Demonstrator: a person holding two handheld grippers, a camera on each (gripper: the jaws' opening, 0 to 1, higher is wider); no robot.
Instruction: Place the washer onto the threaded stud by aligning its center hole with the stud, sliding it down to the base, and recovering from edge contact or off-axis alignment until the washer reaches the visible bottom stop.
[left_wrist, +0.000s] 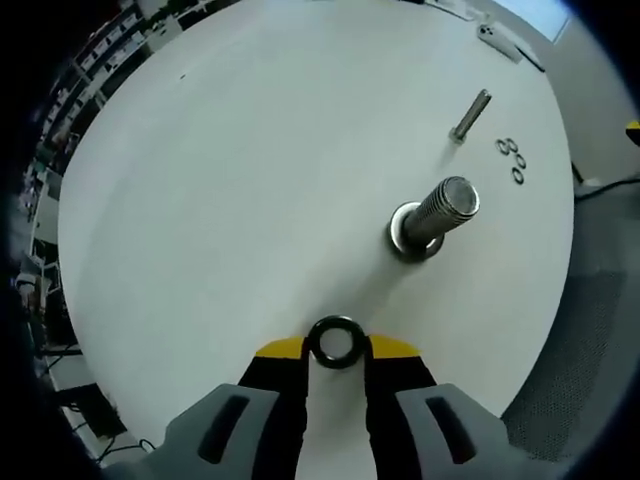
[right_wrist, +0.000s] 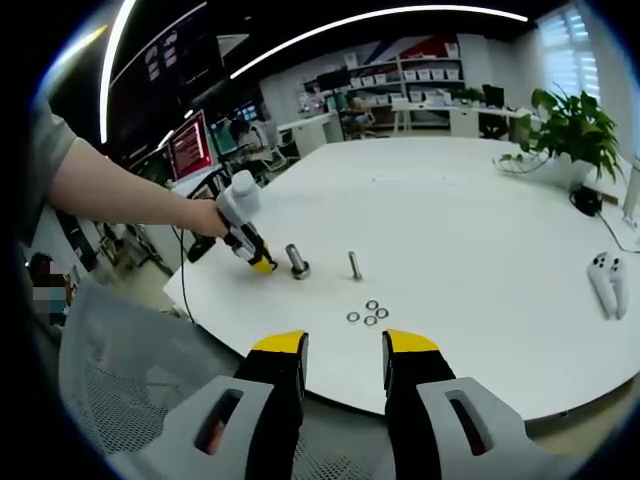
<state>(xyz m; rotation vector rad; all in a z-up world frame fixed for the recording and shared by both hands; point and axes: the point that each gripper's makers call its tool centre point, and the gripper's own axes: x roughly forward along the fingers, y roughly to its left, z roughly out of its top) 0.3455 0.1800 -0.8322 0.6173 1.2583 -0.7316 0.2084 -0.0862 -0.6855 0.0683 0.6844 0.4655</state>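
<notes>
My left gripper (left_wrist: 337, 346) is shut on a dark ring washer (left_wrist: 337, 341), held between its yellow-tipped fingers above the white table. Up and to the right of it stands the thick threaded stud (left_wrist: 440, 213) on its round base (left_wrist: 408, 240), a gap away from the washer. In the right gripper view the left gripper (right_wrist: 262, 265) appears in a person's hand just left of the same stud (right_wrist: 296, 260). My right gripper (right_wrist: 345, 346) stands open with nothing between its fingers, near the table's front edge.
A thinner bolt (left_wrist: 469, 115) (right_wrist: 354, 264) stands beyond the stud. Three spare washers (left_wrist: 511, 158) (right_wrist: 368, 313) lie beside it. White controllers (right_wrist: 606, 282) rest at the right of the round table (right_wrist: 450, 220). A mesh chair (right_wrist: 130, 390) sits at lower left.
</notes>
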